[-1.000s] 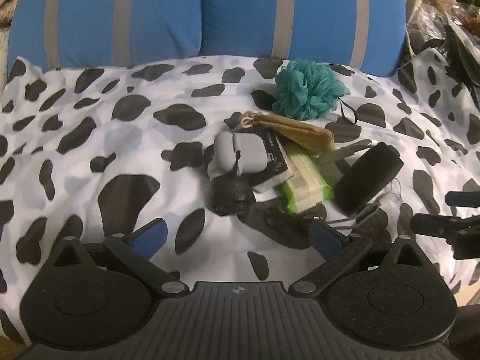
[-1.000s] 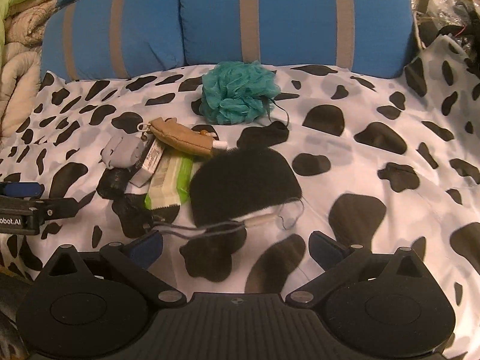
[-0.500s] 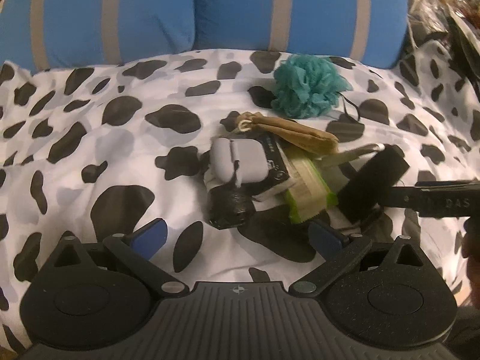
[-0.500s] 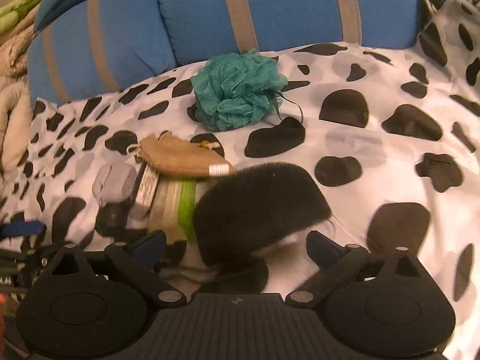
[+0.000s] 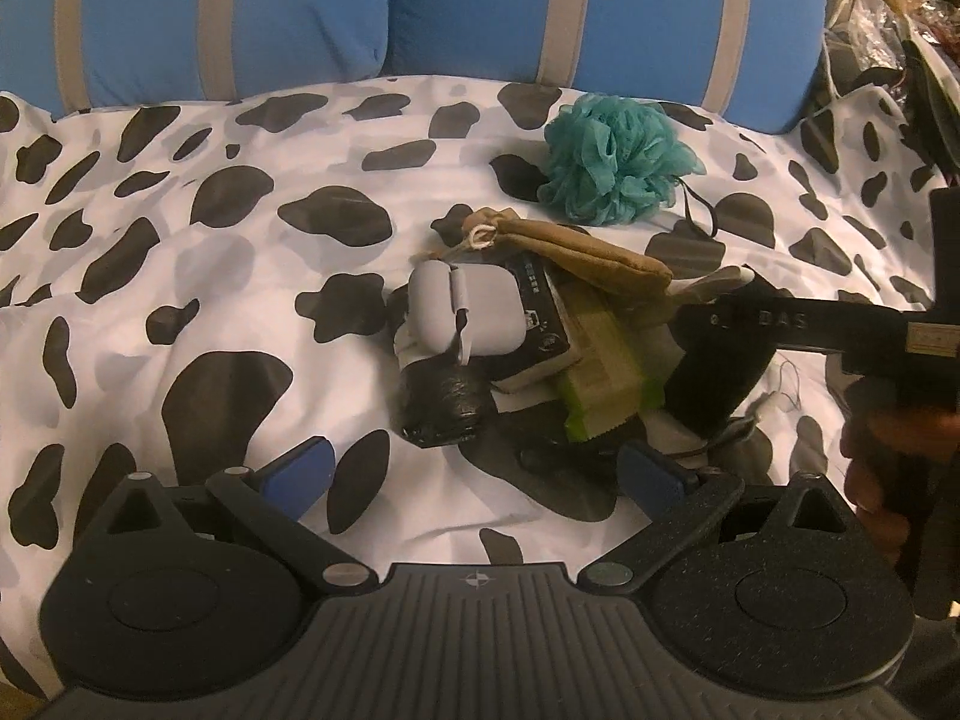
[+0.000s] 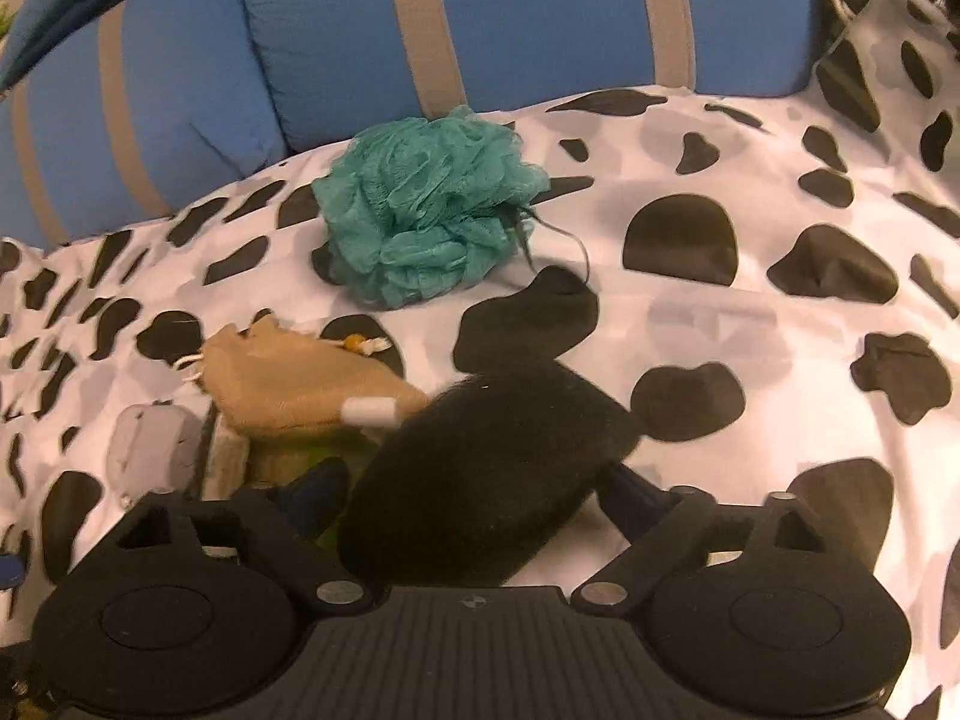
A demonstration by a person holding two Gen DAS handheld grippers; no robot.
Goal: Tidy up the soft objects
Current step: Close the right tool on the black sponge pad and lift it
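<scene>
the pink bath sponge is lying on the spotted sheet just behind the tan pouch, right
Not quite: the bath sponge is teal, not pink, as the right wrist view shows clearly. The rest holds: it lies on the spotted sheet, just behind the tan pouch.

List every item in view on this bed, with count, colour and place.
Mesh bath pouf: one, teal, near the pillows.
Drawstring cloth pouch: one, tan, atop the pile.
Silicone earbud case: one, grey, pile's left.
Wipes packet: one, green, under the pouch.
Fuzzy oval pad: one, black, between the right tongs' fingers.
Striped pillows: two, blue, behind.
Cow-print sheet: one, black-and-white, underneath.
Left tongs: open, empty.
Right tongs: closing around the pad.
</scene>
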